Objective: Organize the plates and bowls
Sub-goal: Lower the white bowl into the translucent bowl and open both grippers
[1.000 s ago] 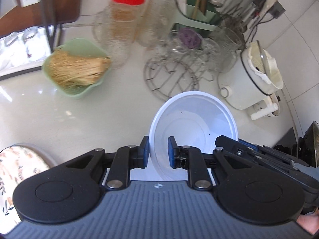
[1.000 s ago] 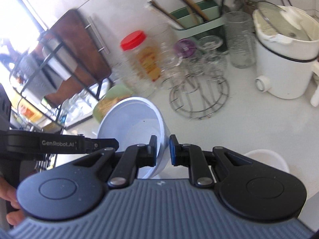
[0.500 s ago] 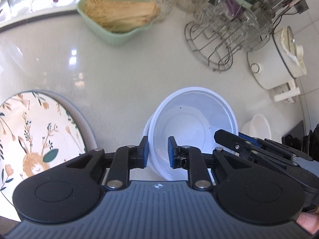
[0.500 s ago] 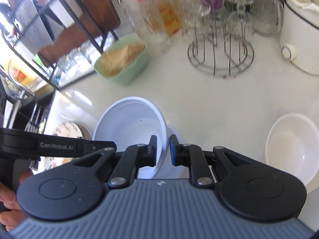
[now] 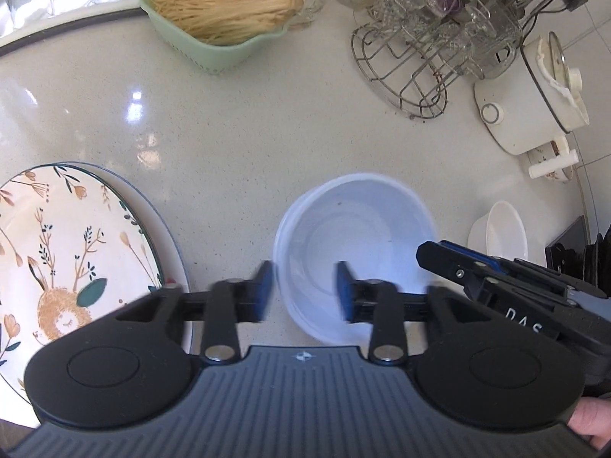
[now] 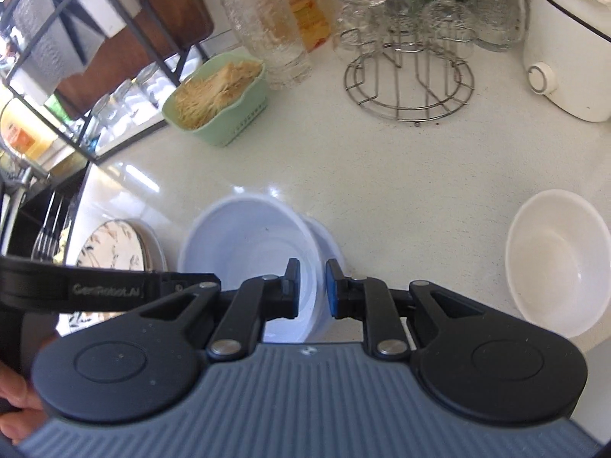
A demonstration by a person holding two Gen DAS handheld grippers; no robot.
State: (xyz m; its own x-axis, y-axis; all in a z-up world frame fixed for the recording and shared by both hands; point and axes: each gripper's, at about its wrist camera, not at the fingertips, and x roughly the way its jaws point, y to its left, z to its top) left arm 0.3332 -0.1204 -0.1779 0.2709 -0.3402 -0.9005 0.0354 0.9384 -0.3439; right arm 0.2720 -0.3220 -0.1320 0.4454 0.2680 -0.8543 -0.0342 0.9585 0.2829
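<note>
The near edge of the blue bowl (image 5: 355,252) is hidden behind the body of the left tongs (image 5: 304,291), and the fingers (image 5: 263,290) of these tongs are blurred, so their exact edges are hard to make out. In the right wrist view a second rim shows just outside the bowl on its right side; I cannot tell if this is another bowl under it. The plate (image 5: 57,252) with a flower pattern is cut off at the left border of the view, and a plainer rim shows under it. The white bowl (image 6: 557,259) is partly cut by the right tongs' body.

The left tongs stand wide apart and hold nothing. One finger is outside the left wall of the blue bowl and the other is over its inside; I cannot say if they touch it. The right tongs (image 6: 311,286) are nearly closed, with only a narrow gap, and the right wall of the blue bowl passes through this gap, so they grasp the bowl by its rim.

The blue bowl sits on the pale tabletop (image 5: 267,122), between the plate on the left and the white bowl on the right, apart from both. Further back are a green basket (image 5: 217,19) with dry noodles and a wire rack (image 5: 404,72) with glasses.
</note>
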